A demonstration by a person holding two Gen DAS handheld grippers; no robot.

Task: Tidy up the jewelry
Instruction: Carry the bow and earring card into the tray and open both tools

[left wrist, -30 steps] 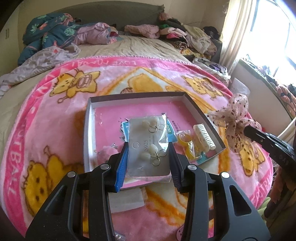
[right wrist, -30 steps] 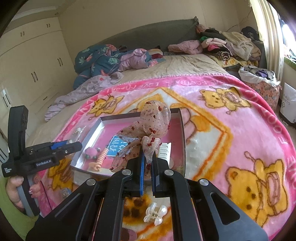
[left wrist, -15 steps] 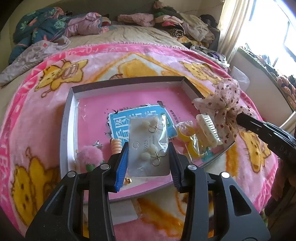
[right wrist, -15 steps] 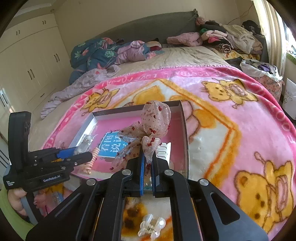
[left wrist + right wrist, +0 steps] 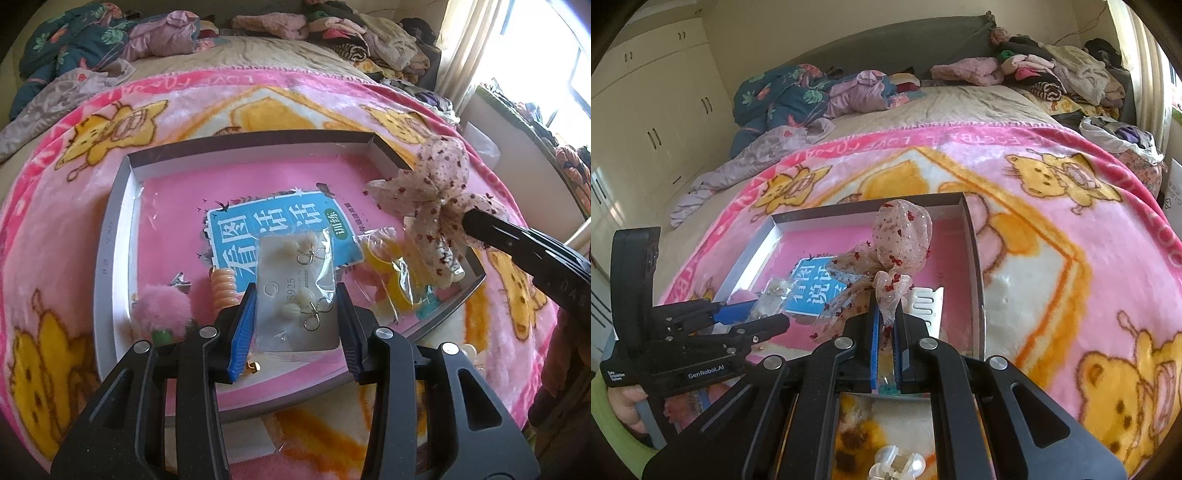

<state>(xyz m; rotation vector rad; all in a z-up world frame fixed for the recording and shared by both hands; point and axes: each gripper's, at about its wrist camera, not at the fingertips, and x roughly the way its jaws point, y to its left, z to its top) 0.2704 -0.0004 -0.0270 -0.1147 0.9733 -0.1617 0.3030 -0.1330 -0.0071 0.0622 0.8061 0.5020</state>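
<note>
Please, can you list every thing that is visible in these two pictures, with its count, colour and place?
tray: one, grey rim, pink floor, on blanket
blanket: one, pink with yellow bears, on bed
booklet: one, blue, in tray
earring card: one, clear bag, pale beads, in left claw
lace bow: one, beige with red dots, in right claw
coil hair tie: one, peach, in tray
pompom: one, pink, in tray
clothes: heap, mixed colours, far end of bed
left claw: black, blue pad
right claw: black, shut
</note>
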